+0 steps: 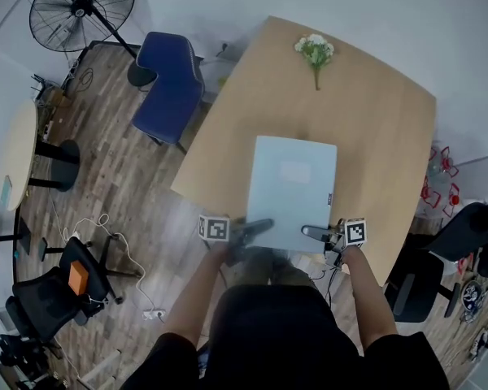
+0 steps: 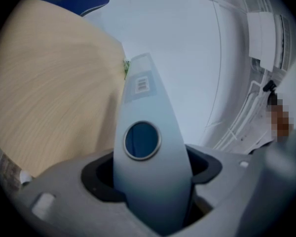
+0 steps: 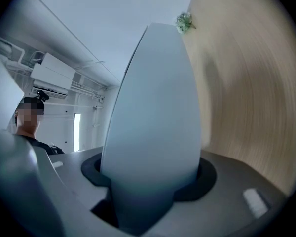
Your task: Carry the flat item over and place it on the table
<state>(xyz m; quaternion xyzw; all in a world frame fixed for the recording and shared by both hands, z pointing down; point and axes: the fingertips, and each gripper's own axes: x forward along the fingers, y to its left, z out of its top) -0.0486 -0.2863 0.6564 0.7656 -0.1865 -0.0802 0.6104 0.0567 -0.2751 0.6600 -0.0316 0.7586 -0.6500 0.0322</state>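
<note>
The flat item (image 1: pixel 293 189) is a pale blue folder lying level at the near edge of the wooden table (image 1: pixel 374 120). My left gripper (image 1: pixel 259 227) is at its near-left corner and my right gripper (image 1: pixel 315 233) at its near edge. In the left gripper view the folder (image 2: pixel 153 196), with a round dark blue mark, stands between the jaws of the left gripper (image 2: pixel 150 174) with dark gaps on both sides. In the right gripper view the folder (image 3: pixel 153 107) fills the right gripper (image 3: pixel 150 179), which is shut on it.
A small bunch of flowers (image 1: pixel 315 51) lies at the table's far side. A blue chair (image 1: pixel 169 84) and a floor fan (image 1: pixel 81 10) stand to the left. Black office chairs (image 1: pixel 61 287) (image 1: pixel 464 234) flank me. A person (image 3: pixel 29 122) stands off to the side.
</note>
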